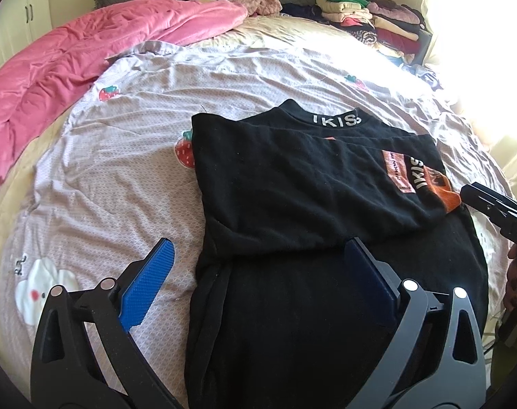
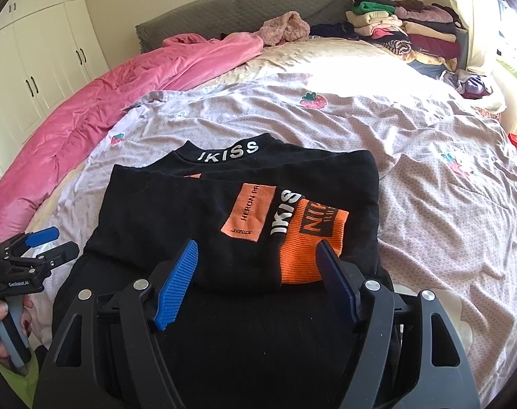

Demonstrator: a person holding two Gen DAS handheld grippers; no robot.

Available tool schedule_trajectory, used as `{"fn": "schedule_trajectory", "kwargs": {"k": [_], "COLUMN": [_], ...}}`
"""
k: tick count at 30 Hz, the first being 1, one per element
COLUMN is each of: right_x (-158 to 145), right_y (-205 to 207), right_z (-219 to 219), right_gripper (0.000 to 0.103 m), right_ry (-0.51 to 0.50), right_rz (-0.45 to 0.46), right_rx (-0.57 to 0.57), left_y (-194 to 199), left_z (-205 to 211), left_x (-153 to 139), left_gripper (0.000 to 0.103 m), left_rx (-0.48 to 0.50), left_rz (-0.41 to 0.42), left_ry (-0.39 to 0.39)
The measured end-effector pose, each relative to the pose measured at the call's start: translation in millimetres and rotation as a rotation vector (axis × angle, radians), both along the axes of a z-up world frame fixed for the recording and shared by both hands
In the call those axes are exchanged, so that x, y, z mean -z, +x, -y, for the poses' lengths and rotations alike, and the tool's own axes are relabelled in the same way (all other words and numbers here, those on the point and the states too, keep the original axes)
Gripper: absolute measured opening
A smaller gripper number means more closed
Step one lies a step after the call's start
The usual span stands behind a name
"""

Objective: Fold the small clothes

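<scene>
Black top (image 2: 197, 218) — one, folded

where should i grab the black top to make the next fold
Probably the near hem of the black top, coming from the near side, one open gripper per corner: left gripper, right gripper. The sleeves already lie folded across the chest, leaving the lower half flat.

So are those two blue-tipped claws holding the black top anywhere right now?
No. The left gripper and right gripper both stand open above the black top, with nothing pinched between their pads.
</scene>
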State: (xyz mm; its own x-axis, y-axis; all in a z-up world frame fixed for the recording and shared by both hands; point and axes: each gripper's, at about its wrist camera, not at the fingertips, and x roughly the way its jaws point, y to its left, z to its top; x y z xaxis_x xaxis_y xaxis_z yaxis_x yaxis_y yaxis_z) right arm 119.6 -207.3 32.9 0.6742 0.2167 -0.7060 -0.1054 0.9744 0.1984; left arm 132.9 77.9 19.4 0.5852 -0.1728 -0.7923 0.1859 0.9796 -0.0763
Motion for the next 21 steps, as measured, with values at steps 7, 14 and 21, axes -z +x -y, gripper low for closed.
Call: {"fn": "schedule_trajectory", "kwargs": {"k": [7,14,21], "right_x": [-10.1,-16.2,-23.6], "right_y": [-13.9,-31.2,-48.1], "right_z": [3.8,10.3,16.0], "right_gripper": [0.071,0.071,0.071], "right_ry": [-0.009,-0.019,-0.030], "right_rz": [0.021,0.037,0.057], "right_rx": [0.009,0.022,0.032], "left_y": [-12.9,-27.2,-43.7], "left_z": [-3.0,-14.3,-29.1], "left_x": [-8.8,-16.3,-18.9], "left_gripper": [0.094,0.094,0.094], "left_rx": [-0.012,-0.038,-0.070], "left_rz": [0.021,0.039,0.048], "left_ry": [0.015,0.010,0.007]}}
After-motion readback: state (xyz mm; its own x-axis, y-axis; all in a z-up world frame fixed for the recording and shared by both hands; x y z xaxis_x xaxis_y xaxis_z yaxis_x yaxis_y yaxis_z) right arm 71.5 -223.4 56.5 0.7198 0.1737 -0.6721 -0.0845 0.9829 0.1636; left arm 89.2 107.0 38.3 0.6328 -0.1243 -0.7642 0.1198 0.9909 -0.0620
